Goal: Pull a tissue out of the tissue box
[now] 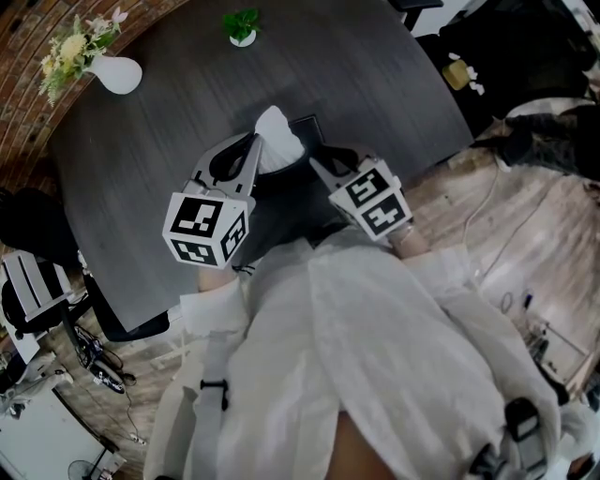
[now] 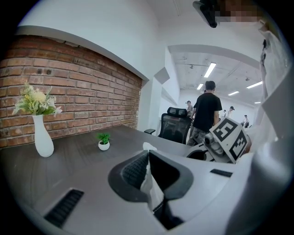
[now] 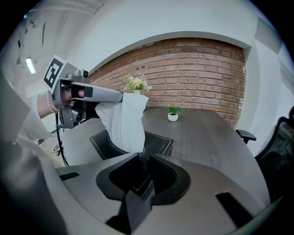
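Note:
A black leather tissue box (image 3: 156, 143) with white stitching sits on the dark table (image 1: 375, 84), close to the person. A white tissue (image 3: 123, 120) rises out of the box's top, stretched up and to the left. My left gripper (image 2: 148, 153) is shut on the tissue (image 2: 147, 181), which shows as a white strip pinched between the ribbed pads. In the head view the left gripper (image 1: 255, 141) meets the tissue (image 1: 277, 131) from the left. My right gripper (image 3: 144, 157) is shut on the box's near stitched edge, and in the head view it (image 1: 314, 159) is just right of the box (image 1: 307, 127).
A white vase of flowers (image 1: 117, 73) stands at the table's far left, and a small potted plant (image 1: 243, 28) at the far edge. Beyond the table are a black office chair (image 2: 177, 126), a standing person (image 2: 206, 110) and a brick wall (image 2: 82, 96).

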Demonstrator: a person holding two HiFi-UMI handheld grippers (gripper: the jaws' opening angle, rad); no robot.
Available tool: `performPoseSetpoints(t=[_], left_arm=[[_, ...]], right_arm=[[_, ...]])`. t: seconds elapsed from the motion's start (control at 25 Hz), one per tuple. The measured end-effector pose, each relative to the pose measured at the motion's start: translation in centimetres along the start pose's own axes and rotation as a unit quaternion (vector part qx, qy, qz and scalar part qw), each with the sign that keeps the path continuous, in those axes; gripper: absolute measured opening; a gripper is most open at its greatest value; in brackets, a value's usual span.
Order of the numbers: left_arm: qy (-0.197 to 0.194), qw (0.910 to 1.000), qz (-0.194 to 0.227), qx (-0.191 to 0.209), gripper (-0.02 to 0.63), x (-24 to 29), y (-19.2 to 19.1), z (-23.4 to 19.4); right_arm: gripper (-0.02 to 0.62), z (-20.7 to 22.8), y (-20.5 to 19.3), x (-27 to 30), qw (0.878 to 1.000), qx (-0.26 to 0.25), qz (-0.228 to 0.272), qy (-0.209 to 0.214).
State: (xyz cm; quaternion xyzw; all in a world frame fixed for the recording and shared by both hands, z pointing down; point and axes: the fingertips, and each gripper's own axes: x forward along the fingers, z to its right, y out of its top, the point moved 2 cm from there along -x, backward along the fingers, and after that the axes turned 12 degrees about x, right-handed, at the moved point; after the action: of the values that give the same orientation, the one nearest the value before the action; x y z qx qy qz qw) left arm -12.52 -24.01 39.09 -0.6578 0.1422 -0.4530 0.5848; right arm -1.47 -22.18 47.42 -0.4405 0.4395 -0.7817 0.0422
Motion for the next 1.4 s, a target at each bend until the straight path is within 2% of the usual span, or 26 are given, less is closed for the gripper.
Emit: performPoseSetpoints(t=[0.6,0.68,0.8,0.84,0.96,1.4], left_arm=[[0.000,0.9999,0.009,-0.009,0.009,-0.1,0.5,-0.2],[0.007,0.9992,0.035,-0.019,0.009,-0.4,1.3,-0.6],[0.012,0.9913,0.112,-0.068,0.009,-1.7,4.3,-2.5],[0.012,0.9906,0.119,-0.067,0.009,-1.9,5.1,-3.1],[0.015,0.9938,0.105,-0.033,0.009,-1.8,5.7,-3.7],[0.017,0.9931,0.110,-0.039,0.009,-1.8,5.5,-3.5]], right_arm=[[0.069,0.0,-0.1,-0.1,1.000,0.003,-0.008,0.002],[0.069,0.1,0.0,0.0,1.000,0.002,-0.010,0.003],[0.069,0.1,0.0,0.0,1.000,-0.001,-0.011,0.004],[0.069,0.1,0.0,0.0,1.000,-0.001,-0.011,0.004],[0.069,0.1,-0.3,0.0,1.000,-0.002,-0.011,0.004],[0.069,0.1,-0.3,0.0,1.000,-0.003,-0.007,0.007]])
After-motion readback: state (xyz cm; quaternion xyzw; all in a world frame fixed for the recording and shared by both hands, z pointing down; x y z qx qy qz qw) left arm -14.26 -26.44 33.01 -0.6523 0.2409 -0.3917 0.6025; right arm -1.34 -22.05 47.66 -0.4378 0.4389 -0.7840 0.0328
